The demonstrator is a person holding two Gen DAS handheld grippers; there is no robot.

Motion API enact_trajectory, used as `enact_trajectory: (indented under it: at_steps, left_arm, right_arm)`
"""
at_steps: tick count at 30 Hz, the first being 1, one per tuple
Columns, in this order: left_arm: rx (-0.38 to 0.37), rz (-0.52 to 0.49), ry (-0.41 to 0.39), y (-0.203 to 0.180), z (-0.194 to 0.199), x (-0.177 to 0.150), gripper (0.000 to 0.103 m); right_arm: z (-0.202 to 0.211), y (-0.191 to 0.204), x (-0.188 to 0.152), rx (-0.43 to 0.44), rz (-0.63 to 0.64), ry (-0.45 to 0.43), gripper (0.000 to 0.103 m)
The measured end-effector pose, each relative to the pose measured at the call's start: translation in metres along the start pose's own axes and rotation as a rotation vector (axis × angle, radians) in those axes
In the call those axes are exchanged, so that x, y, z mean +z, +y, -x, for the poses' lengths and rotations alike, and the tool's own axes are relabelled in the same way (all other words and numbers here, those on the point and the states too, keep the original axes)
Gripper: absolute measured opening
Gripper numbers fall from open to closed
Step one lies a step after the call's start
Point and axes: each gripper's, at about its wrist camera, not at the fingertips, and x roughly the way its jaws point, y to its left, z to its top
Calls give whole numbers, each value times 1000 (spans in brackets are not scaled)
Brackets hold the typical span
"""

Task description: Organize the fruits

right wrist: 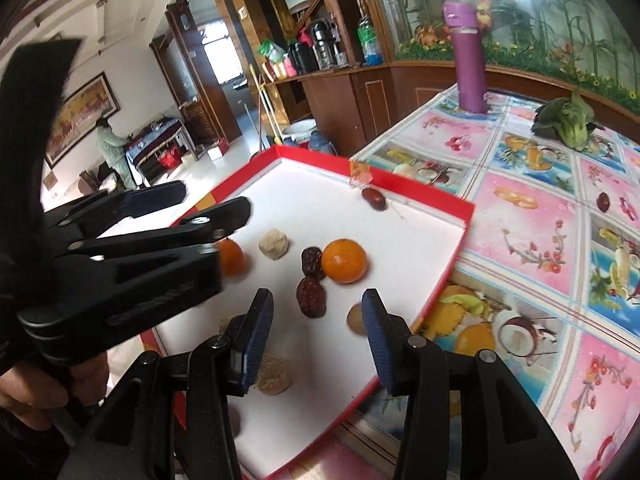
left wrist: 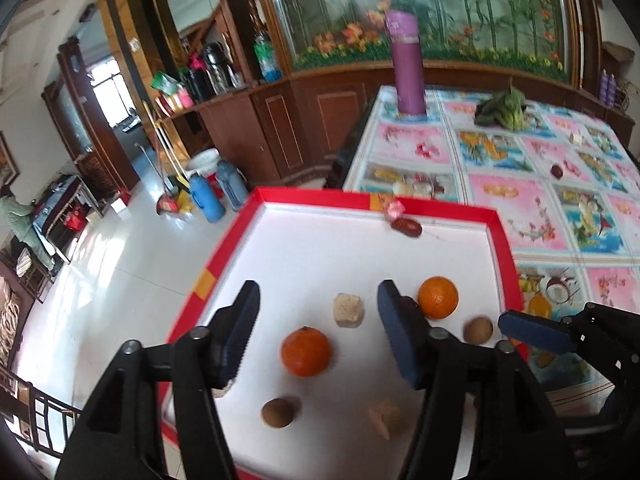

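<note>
Your left claw (left wrist: 316,332) and right claw (right wrist: 318,336) hang apart, empty, over the red tray (left wrist: 505,256); nearest orange (left wrist: 306,352) at 6 o'clock.

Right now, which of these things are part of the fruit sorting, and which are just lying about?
Job: tray, oranges, dates, longans, both tongs.
Lying about: purple flask, greens, tablecloth.

It was a family living room: dark wooden cabinets (left wrist: 256,120) carried thermos flasks (left wrist: 218,66), a large planted aquarium (left wrist: 440,12) filled the wall, a fruit-print cloth covered the tabletop (right wrist: 532,216), and a framed painting (right wrist: 82,108) hung beyond.
</note>
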Motion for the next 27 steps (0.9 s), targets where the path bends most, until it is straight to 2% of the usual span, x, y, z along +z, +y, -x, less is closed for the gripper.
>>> enact_trajectory:
  at_steps: [5, 14, 19, 27]
  left_arm:
    - [22, 34, -92, 9, 41, -1, 83]
    - [45, 86, -165, 19, 89, -9, 99]
    - [66, 131, -171, 26, 105, -14, 103]
    - [96, 152, -181, 28, 122, -26, 103]
  right_arm:
    - [31, 2, 6, -27, -19, -83, 52]
    - [85, 14, 9, -58, -44, -244, 68]
    - [100, 21, 3, -85, -21, -311, 78]
    - [113, 23, -12, -127, -21, -368, 82]
